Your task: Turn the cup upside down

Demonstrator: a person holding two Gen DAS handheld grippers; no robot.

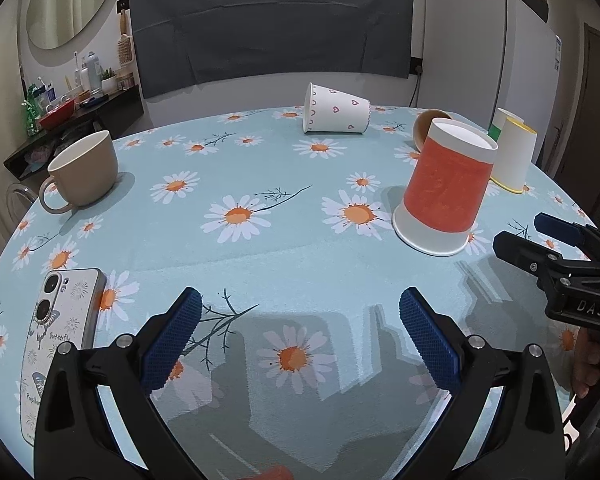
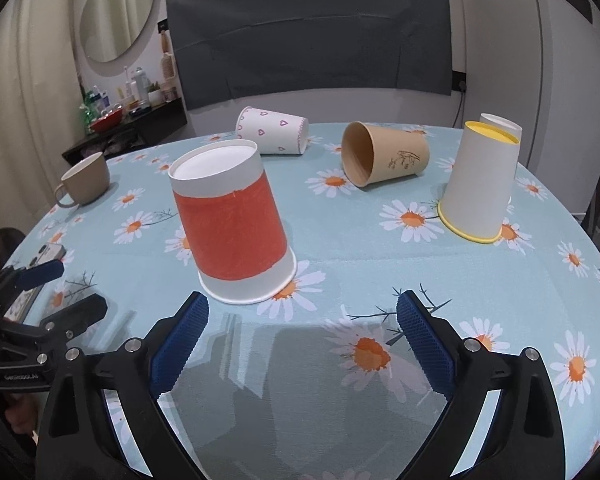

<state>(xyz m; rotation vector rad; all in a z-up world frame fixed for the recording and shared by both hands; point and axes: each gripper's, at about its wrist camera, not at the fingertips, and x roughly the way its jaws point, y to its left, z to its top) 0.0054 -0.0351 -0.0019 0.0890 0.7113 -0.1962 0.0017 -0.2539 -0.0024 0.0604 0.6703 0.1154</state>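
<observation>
A red-banded white paper cup stands upside down on the daisy tablecloth. My right gripper is open and empty, just short of it. My left gripper is open and empty over bare cloth, left of the cup. A white cup with pink hearts lies on its side at the back. A brown paper cup lies on its side. A white cup with a yellow rim stands upside down at the right.
A beige mug stands upright at the left. A phone lies by the left table edge. Another upside-down cup hides behind the yellow-rimmed one. A dark chair back and a fridge stand beyond the table.
</observation>
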